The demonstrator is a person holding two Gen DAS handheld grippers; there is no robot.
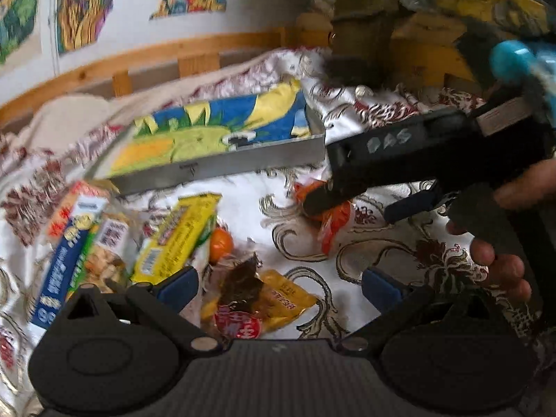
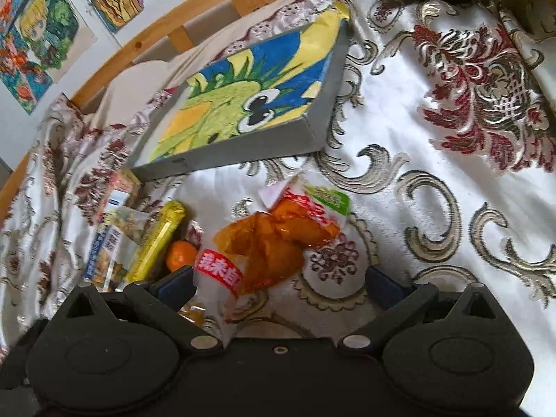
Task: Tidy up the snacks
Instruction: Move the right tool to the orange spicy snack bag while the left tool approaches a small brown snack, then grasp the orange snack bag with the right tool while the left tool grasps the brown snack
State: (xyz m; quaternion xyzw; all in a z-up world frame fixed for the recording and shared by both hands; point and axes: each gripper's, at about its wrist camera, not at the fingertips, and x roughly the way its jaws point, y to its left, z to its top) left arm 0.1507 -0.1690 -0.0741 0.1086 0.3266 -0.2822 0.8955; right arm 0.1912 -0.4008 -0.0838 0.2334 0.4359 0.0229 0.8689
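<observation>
1. Left wrist view: the left gripper (image 1: pixel 279 286) is spread wide, its blue-padded fingers (image 1: pixel 179 286) holding nothing, hovering over the patterned cloth (image 1: pixel 382 243).
2. Between and just ahead of its fingers lie a dark brown wrapper (image 1: pixel 241 286), a yellow sachet (image 1: pixel 286 300) and a red-labelled packet (image 1: pixel 238 325), overlapping one another.
3. Ahead to the left sit a small orange fruit (image 1: pixel 220 243), a long yellow-green pack (image 1: pixel 177 239) and a blue and red carton (image 1: pixel 66 257), crowded together.
4. Ahead to the right, the right gripper (image 1: pixel 351 205) reaches down at an orange snack bag (image 1: pixel 333 224); whether it touches the bag is unclear.
5. Farther ahead lies a grey tray (image 1: pixel 215 170) lined with a bright cartoon drawing.
6. Right wrist view: the right gripper (image 2: pixel 279 285) is spread open, fingers (image 2: pixel 177 283) either side of the orange snack bag (image 2: pixel 278 239), which lies on the cloth (image 2: pixel 417 160) unpinched.
7. Left of it lie the orange fruit (image 2: pixel 180 255) and yellow-green pack (image 2: pixel 158 241).
8. Beyond, slightly left, sits the grey tray (image 2: pixel 326 104).
</observation>
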